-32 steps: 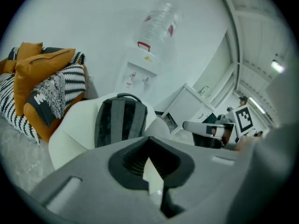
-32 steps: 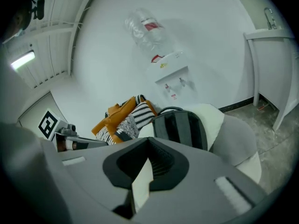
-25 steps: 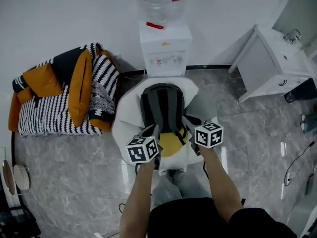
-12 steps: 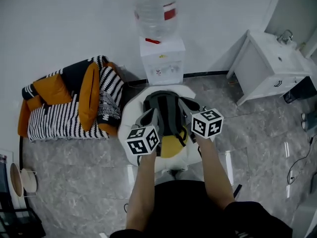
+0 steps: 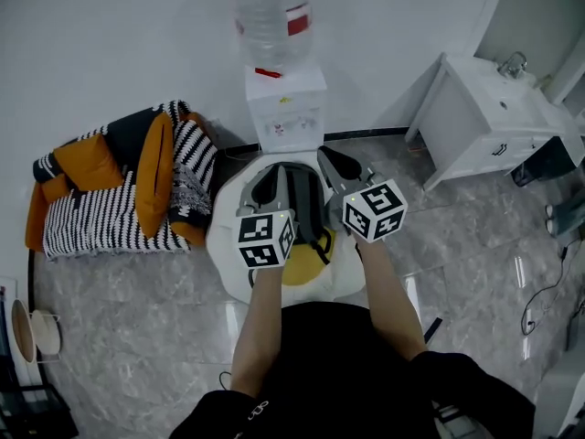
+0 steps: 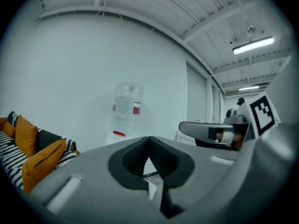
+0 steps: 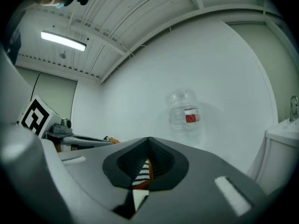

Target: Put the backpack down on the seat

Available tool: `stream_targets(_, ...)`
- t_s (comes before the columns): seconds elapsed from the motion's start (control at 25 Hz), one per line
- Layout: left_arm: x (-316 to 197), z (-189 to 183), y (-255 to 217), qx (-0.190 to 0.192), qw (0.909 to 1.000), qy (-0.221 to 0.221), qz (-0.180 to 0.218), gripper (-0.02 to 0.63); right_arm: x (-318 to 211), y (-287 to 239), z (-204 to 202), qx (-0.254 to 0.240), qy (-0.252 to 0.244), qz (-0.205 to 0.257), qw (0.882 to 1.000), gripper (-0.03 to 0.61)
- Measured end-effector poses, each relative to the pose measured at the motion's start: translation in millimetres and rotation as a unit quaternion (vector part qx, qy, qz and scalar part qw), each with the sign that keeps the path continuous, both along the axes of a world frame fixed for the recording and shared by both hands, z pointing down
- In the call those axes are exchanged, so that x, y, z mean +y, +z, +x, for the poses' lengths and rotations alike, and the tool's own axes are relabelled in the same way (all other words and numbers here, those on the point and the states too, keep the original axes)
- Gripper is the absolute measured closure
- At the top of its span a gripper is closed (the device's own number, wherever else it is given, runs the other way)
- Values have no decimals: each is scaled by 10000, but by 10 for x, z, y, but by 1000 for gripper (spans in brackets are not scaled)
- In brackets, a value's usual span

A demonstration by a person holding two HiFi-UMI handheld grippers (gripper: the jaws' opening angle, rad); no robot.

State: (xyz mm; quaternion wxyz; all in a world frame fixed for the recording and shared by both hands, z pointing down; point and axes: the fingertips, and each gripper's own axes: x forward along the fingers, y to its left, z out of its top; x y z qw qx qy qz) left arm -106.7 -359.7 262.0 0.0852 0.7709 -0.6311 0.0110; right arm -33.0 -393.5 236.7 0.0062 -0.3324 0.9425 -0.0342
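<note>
Floor (image 5: 137, 318) is shining glossy, stone-look tiles w/ reflections. Backpack (image 5: 294, 192) is looking like matt grey cloth; seat (image 5: 224, 243) under it matt white fabric. Cushions (image 5: 151, 158) are showing woven cloth. Water bottle (image 5: 270, 16) is reading as clear plastic. Left gripper (image 6: 149, 139) & right gripper (image 7: 149, 140) are showing matt grey plastic.

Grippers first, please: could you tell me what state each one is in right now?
Left gripper: closed, jaws together, holding nothing.
Right gripper: closed, jaws together, holding nothing.
</note>
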Motion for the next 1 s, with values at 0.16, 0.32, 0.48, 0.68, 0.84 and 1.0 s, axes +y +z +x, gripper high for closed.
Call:
stream_targets(0.16,-47,21,-28,-41,10000,-58,54,617,-70,22,11,84,-3,6,10000,574)
stream_targets(0.32,-115,12,-65,-9,9999,-98,93,617,-112,47,-14,161,-70,4,9998,574)
stream_targets(0.48,-185,71,-110,113,9998,-14,151,617,-164,50,-56,190,-149,5,9997,574)
stream_targets(0.68,-278,88,-253,109,9992,112,376,617,-262,-69,-112,209,-187,167,9995,574)
stream_targets(0.84,-362,119,-294,9,9989,134,440,617,-330,-124,-124,243,-208,273,9991,574)
stream_targets(1.0,-444,105,-309,23,9988,111,473,616,-390,-141,-123,282,-237,345,9987,574)
